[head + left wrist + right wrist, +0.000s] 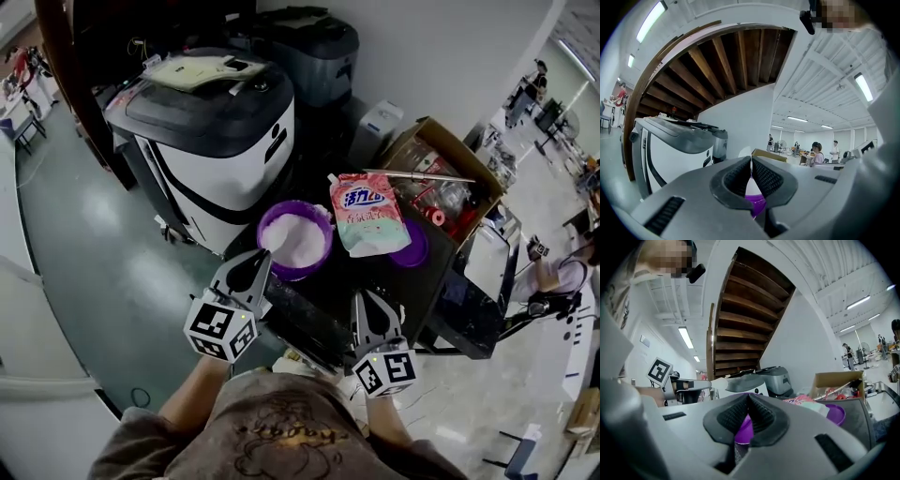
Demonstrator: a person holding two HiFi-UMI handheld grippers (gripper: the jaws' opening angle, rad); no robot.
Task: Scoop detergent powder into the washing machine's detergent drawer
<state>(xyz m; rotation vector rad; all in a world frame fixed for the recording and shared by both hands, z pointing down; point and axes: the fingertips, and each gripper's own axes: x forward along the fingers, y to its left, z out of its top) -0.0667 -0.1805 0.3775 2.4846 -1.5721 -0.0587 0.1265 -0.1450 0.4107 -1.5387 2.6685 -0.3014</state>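
A purple tub [296,240] full of white detergent powder sits on a dark table [375,281]. A pink and green detergent pouch [368,214] lies to its right, partly over a purple lid [413,246]. The washing machine [211,131], white with a dark lid, stands behind and left of the tub. My left gripper [261,259] is shut and empty just in front of the tub's left rim. My right gripper [367,302] is shut and empty nearer the table's front edge. The tub's purple wall [757,200] shows below the left gripper [751,168], and the tub [742,431] shows behind the right gripper [748,404].
A second grey machine [314,42] stands behind the washer. An open cardboard box [441,178] of clutter with a long metal rod sits at the table's right. A black bin [473,305] is to the right. People stand far off on the right.
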